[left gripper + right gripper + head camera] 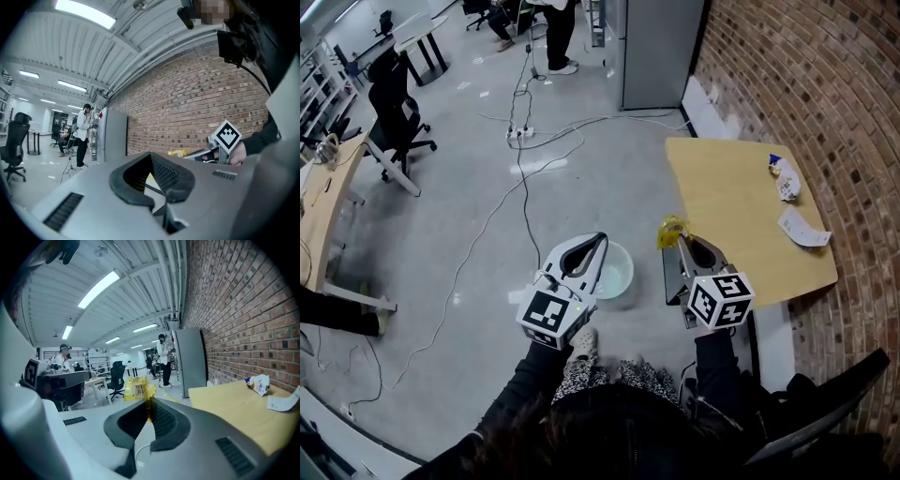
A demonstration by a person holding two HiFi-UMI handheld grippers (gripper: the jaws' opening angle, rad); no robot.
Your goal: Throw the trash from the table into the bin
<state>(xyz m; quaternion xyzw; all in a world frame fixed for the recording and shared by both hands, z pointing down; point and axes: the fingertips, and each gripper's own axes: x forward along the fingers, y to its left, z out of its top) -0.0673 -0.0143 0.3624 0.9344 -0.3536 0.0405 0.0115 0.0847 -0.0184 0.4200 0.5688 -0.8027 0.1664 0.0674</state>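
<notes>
Yellow wrapper (pixel 137 387), pinched by just an edge in the right tool (pixel 149 401) in the air between desk (pixel 727 225) and white bin (pixel 619 272), may slip and fall on the floor (pixel 609 187) short of the bin; left tool (pixel 150 154) is pressed together, empty.

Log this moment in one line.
right gripper: shut on yellow wrapper | left gripper: shut | bin: floor | table: bag, paper slip

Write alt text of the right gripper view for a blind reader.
The right tongs are shut on a yellow wrapper. To the right, a wooden table beside a brick wall holds a snack bag and a paper slip.
</notes>
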